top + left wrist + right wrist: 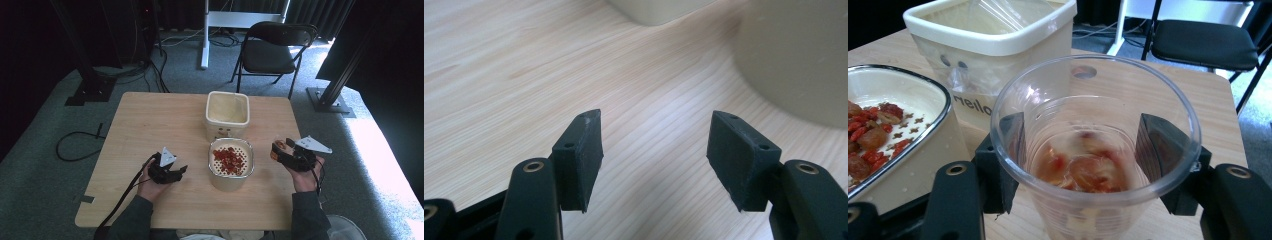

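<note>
High view: your right gripper (281, 148) holds a clear plastic cup (281, 145) upright at the right edge of the table (150, 120), just beside the strainer bowl (231, 170), whose perforated inset carries a heap of red dried fruit (230, 159). The cream bin (227, 114) stands directly behind the bowl. Your left gripper (179, 172) rests low on the table to the left of the bowl, apart from it.

Left gripper view: the jaws stand partly open with bare wood between them; nothing is held. The bowl's pale wall (796, 60) lies ahead and to the right, clear of the pads.

Right gripper view: the pads are closed on the cup (1095, 160) from both sides. Some fruit and pale residue lie at its bottom. The bowl (903, 145) sits near on the left, the bin (993, 60) behind.

Judgement: you are emptying the cup into the strainer. The next move calls for carrying it over the bowl and tipping, or discarding the cup into the bin.
</note>
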